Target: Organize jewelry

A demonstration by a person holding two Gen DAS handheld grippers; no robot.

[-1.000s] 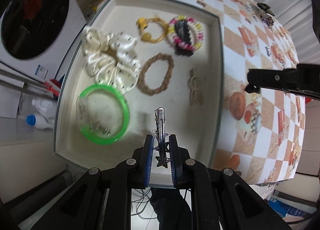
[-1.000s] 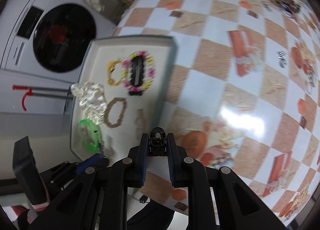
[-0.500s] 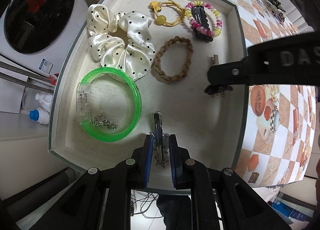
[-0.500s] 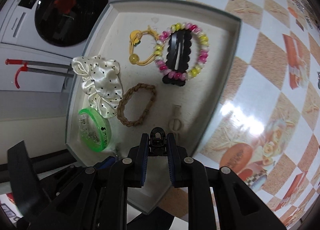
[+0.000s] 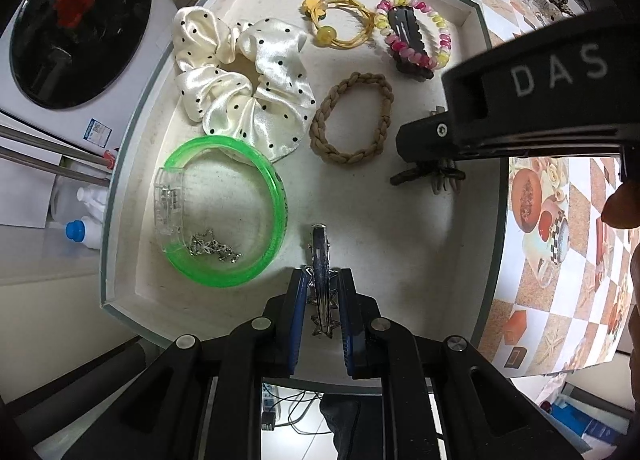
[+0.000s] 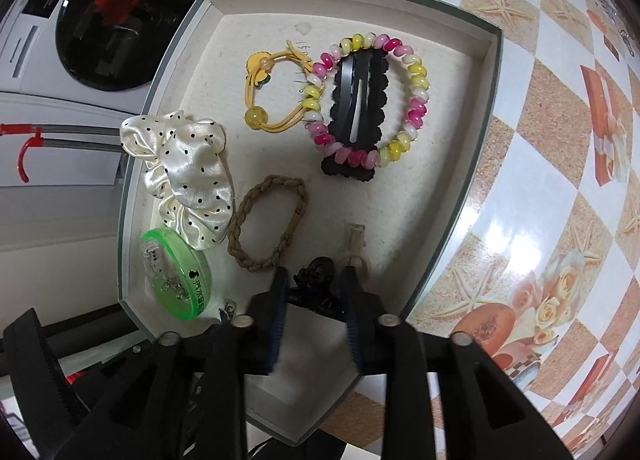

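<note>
- My left gripper [image 5: 323,302] points straight down over the near part of the tray [image 5: 120,196]; jaws narrow, pads clamped on a metal hair clip [image 5: 320,260] with star charms, held upright on edge.
- My right gripper [image 6: 314,292] is low over the tray's near right part; jaws opening, with a small dark claw clip [image 6: 316,288] between them. The pads no longer seem to press it; in the left view it lies on the tray floor under my right finger.
- Tray edges: a raised rim all round, grey-green on top. The near rim sits just below my left pads. The right rim borders the checked tablecloth [image 6: 540,164]; the left rim overhangs toward the washing machine [image 5: 76,24].
- Open room: bare tray floor between the green bangle [image 5: 222,212] and the claw clip, running to the near right corner. The far half is crowded.
- Count in tray: one polka-dot scrunchie [image 5: 240,88], one green bangle with a clear clasp and a small silver chain [image 5: 214,250] inside it, one braided tan hair tie [image 5: 352,120], one yellow bead elastic [image 5: 336,26], one pink-and-yellow bead bracelet [image 6: 368,100] ringing one black snap clip [image 6: 356,100], one beige clip [image 6: 356,248] partly hidden beside my right finger.
- More trinkets lie at the cloth's far edge, too small to count.
</note>
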